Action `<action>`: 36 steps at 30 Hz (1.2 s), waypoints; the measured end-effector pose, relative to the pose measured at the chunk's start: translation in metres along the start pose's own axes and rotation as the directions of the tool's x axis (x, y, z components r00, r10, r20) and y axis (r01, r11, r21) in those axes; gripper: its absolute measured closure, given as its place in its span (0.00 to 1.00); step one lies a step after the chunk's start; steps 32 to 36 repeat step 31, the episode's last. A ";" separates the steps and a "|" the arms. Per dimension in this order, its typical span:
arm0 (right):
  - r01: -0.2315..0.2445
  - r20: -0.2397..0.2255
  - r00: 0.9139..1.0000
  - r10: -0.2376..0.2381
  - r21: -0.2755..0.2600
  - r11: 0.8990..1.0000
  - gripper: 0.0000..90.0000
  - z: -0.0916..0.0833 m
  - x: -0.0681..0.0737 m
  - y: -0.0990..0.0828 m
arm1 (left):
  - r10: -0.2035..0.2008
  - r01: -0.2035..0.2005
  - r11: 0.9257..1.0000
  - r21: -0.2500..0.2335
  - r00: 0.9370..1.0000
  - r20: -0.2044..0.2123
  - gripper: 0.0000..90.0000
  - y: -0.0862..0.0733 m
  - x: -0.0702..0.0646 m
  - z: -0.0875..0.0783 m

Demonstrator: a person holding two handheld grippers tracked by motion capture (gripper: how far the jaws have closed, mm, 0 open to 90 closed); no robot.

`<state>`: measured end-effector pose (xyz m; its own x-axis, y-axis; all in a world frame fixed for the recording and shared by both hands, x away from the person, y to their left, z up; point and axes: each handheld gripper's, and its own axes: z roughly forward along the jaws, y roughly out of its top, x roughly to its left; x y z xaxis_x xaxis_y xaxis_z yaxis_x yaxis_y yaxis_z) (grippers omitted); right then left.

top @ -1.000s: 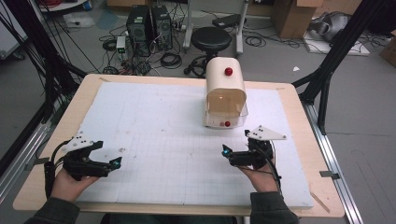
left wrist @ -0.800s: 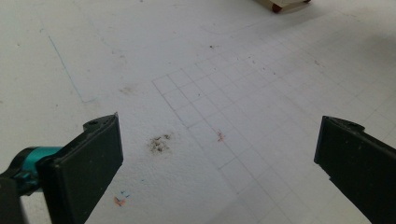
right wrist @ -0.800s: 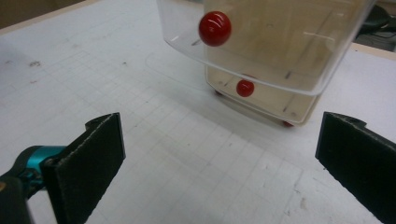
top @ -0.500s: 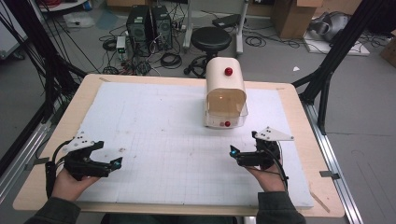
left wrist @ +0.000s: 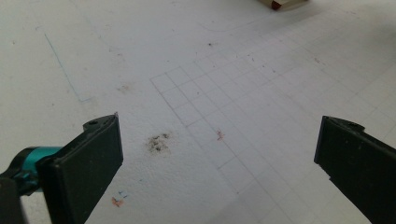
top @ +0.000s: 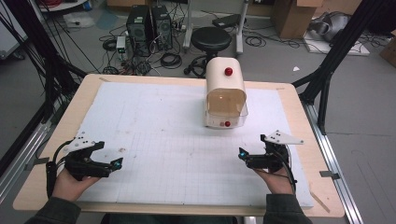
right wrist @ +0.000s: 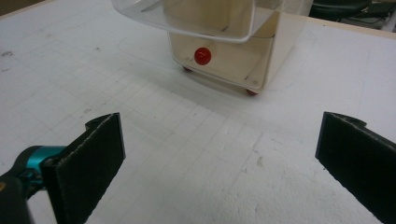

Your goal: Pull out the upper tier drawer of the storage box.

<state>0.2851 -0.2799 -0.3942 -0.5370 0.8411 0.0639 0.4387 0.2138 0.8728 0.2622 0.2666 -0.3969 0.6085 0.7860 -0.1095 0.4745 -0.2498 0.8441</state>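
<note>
resting on white mat (top: 177, 140), both hand-held grippers spread wide, empty; right (right wrist: 219, 154) faces cream box (right wrist: 224, 42).

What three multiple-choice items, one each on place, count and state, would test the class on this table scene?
1. Where does the cream box with a clear front flap stand?
A. far side of the white board
B. near left corner
C. on the floor

2. How many red knobs show on it in the high view?
A. one
B. two
C. four

3. How are the right gripper jaws set?
A. shut
B. shut on a knob
C. wide apart

Answers: 1 A, it stands beyond both grippers; 2 B, one on top, one low on the front; 3 C, bare board shows between them.
</note>
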 end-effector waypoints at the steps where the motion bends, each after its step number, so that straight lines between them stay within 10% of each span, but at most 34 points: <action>1: -0.001 0.004 1.000 0.001 -0.001 1.000 0.00 -0.001 -0.001 -0.001 | -0.001 0.001 1.000 -0.001 1.000 0.000 0.02 0.000 0.000 0.000; 36: -0.022 0.025 0.999 0.022 0.019 1.000 0.00 -0.017 -0.018 -0.021 | -0.002 0.002 1.000 0.007 1.000 0.005 0.02 -0.003 0.003 0.003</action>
